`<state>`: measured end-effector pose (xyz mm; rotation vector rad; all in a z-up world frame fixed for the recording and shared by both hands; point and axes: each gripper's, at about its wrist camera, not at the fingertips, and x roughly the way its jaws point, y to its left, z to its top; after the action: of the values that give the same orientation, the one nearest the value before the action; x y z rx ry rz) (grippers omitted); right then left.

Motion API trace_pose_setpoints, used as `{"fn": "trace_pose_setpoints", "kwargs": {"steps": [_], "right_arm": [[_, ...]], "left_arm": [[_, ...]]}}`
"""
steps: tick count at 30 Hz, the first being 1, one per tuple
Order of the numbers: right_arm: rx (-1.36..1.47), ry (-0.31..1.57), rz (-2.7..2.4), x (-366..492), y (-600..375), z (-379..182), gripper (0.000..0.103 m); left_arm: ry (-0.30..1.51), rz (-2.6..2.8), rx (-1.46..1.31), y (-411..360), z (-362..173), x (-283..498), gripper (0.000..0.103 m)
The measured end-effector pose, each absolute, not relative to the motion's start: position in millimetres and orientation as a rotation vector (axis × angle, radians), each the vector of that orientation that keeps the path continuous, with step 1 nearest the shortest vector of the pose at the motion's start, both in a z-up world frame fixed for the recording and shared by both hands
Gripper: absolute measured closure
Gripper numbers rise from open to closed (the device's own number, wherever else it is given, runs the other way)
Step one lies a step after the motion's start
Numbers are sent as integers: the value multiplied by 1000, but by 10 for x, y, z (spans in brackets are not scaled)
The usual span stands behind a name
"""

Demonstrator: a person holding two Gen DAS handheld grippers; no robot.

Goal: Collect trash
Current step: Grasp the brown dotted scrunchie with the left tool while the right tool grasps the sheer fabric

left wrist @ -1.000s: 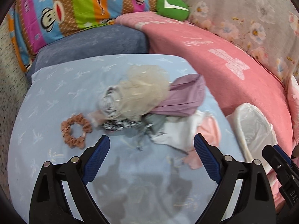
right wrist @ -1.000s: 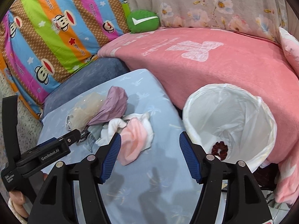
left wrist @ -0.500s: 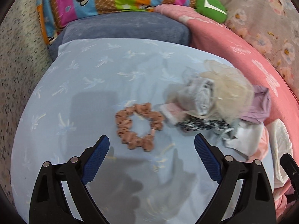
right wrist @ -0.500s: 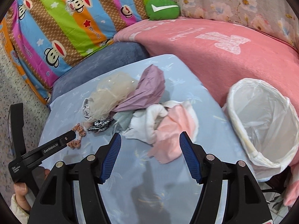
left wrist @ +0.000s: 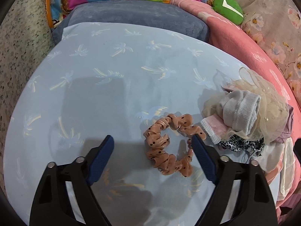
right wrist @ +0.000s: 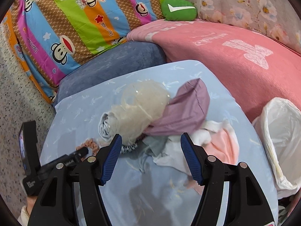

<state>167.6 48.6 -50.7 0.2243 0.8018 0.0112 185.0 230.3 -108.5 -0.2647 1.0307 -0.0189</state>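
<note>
A tan dotted scrunchie (left wrist: 169, 145) lies on the light blue table cover (left wrist: 105, 86). My left gripper (left wrist: 152, 141) is open and low over it, the scrunchie between the fingers, nearer the right one. A heap of cloth scraps (left wrist: 244, 116) lies just to its right: a beige mesh puff, a grey sock, a leopard-print piece. In the right wrist view my right gripper (right wrist: 149, 139) is open and empty above the same heap (right wrist: 150, 109), with purple (right wrist: 184, 109), white and pink pieces (right wrist: 222, 143). A white-lined trash bin (right wrist: 280, 131) stands at the right.
A blue-grey cushion (right wrist: 116, 64), a striped monkey-print pillow (right wrist: 71, 18), a pink blanket (right wrist: 235, 43) and a green plush (right wrist: 178, 9) ring the table's far side. Speckled floor (right wrist: 17, 98) lies to the left. The left gripper's body (right wrist: 56, 162) shows at lower left.
My left gripper has swung left from the cloth heap and come down around the scrunchie. My right gripper has turned from the bin to the heap and moved closer.
</note>
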Motion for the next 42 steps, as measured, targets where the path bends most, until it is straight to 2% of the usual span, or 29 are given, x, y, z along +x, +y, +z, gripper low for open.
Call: {"fn": "trace_pose_setpoints", "kwargs": {"steps": [3,7,9,12,13,15,16,28,42], "right_arm": [[243,798,15,1825,514,-498,40],[268,818,22,2008,540,-561,40],[281,834,30,2071,554,-617,43],[295,877,57,2141,572,-728,69],[298,889,66,2148,574,-757,83],[305,904,78,2148,578,-791,97],[308,908,86,2136,575,-786,99],[315,789,118,1758,454,-216,101],[351,603,73,1101,-218,563,101]], "left_arm": [[1032,-24,-262,2278,-1106,1852,38],[1032,-50,-267,2259,-1084,1872,58],[1038,-62,-277,2272,-1085,1891,67],[1043,-71,-284,2272,-1076,1894,82],[1043,-76,-286,2272,-1068,1893,84],[1038,-79,-285,2267,-1042,1881,86],[1034,-82,-285,2264,-1023,1872,86],[934,-118,-246,2039,-494,1720,88],[813,-255,-179,1430,126,1467,88]]}}
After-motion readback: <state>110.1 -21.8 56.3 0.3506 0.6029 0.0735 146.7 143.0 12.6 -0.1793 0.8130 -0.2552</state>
